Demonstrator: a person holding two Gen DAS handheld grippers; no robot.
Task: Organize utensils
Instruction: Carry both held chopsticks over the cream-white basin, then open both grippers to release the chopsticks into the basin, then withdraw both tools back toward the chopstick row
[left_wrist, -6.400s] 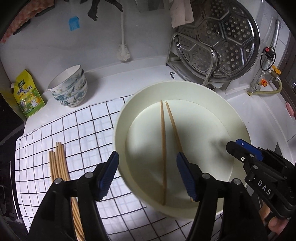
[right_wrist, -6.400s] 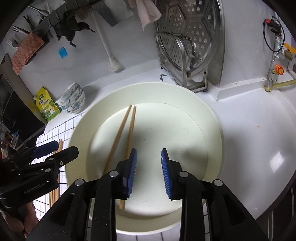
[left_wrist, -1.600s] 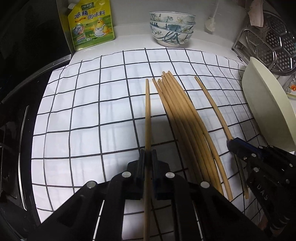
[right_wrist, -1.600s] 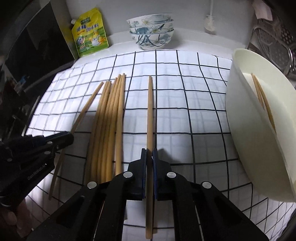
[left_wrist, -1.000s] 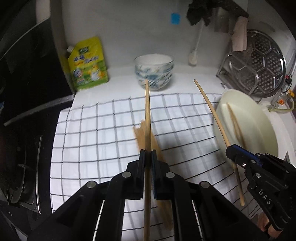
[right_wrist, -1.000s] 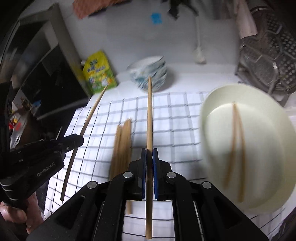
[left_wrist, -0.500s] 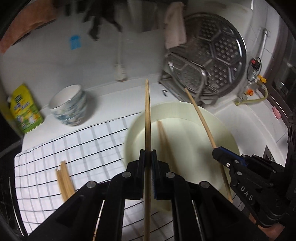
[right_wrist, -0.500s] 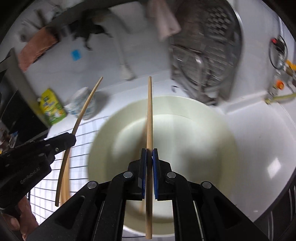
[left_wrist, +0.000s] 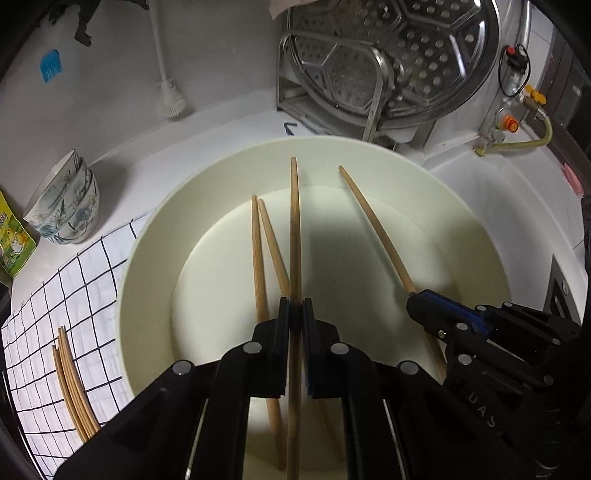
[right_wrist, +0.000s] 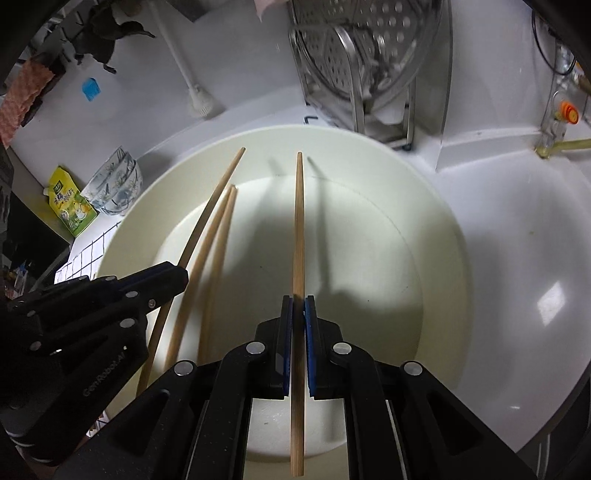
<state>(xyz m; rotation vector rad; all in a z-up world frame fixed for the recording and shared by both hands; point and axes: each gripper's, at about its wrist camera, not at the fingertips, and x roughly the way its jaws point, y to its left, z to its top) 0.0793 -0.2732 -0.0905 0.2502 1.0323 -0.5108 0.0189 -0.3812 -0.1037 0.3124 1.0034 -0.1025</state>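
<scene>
My left gripper (left_wrist: 294, 314) is shut on a wooden chopstick (left_wrist: 294, 229) and holds it over the large cream basin (left_wrist: 147, 236). My right gripper (right_wrist: 298, 306) is shut on another chopstick (right_wrist: 298, 221) over the same basin (right_wrist: 436, 206). Each gripper shows in the other's view: the right one (left_wrist: 424, 297) with its chopstick (left_wrist: 373, 225), the left one (right_wrist: 181, 271) with its chopstick (right_wrist: 210, 206). Two chopsticks (left_wrist: 258, 251) lie in the basin, also seen in the right wrist view (right_wrist: 218, 236). A few more chopsticks (left_wrist: 72, 380) lie on the checked cloth (left_wrist: 44, 325) at the left.
A steel steamer rack (left_wrist: 388, 62) stands behind the basin. Stacked patterned bowls (left_wrist: 62, 206) and a yellow-green pouch (right_wrist: 70, 201) sit at the back left. A white brush (left_wrist: 168, 99) leans on the wall. Gas valves (left_wrist: 509, 122) are at the right.
Both grippers, each still shut on its chopstick, have come lower and closer over the basin. The cloth has slid to the left edge of view.
</scene>
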